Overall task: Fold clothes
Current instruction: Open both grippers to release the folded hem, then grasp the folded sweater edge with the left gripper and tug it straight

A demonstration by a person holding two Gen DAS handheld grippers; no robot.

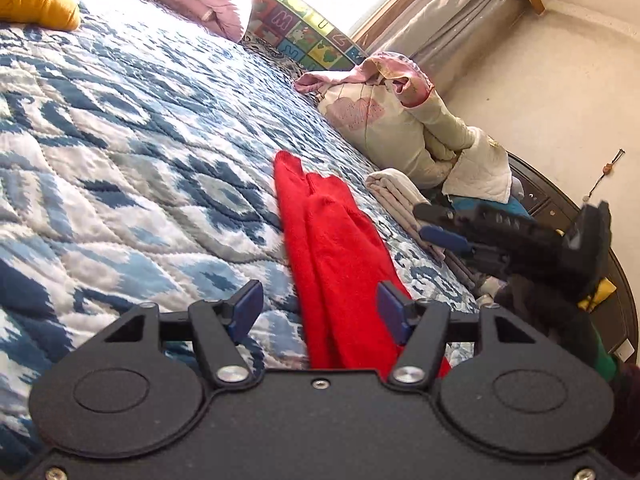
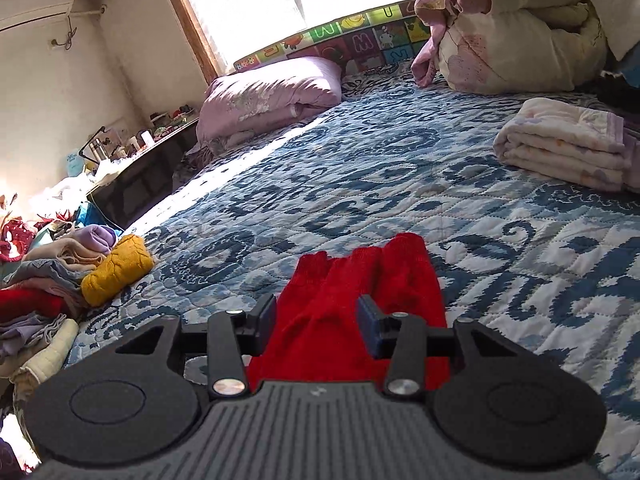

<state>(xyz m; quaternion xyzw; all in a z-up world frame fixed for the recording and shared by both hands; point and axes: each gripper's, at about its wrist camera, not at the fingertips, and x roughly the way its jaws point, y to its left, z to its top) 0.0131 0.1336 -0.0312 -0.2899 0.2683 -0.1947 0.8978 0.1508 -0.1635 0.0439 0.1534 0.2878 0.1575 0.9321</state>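
Observation:
A red knit garment [image 1: 332, 240] lies folded into a long narrow strip on the blue-and-white quilted bedspread [image 1: 140, 140]. My left gripper [image 1: 320, 312] stands open over its near end, the blue pads wide apart and not pressing the cloth. In the right wrist view the same red garment [image 2: 352, 280] bunches between the fingers of my right gripper [image 2: 318, 322], which is open too, with the cloth resting loose on the bedspread [image 2: 400, 168]. The right gripper [image 1: 436, 224] also shows at the right of the left wrist view, held by a gloved hand.
A yellow knit piece [image 2: 118, 268] and a pile of mixed clothes [image 2: 40, 280] sit at the bed's left edge. A folded pale blanket [image 2: 560, 144] and rolled bedding [image 2: 520, 32] lie far right. A pink quilt [image 2: 268, 96] lies by the window.

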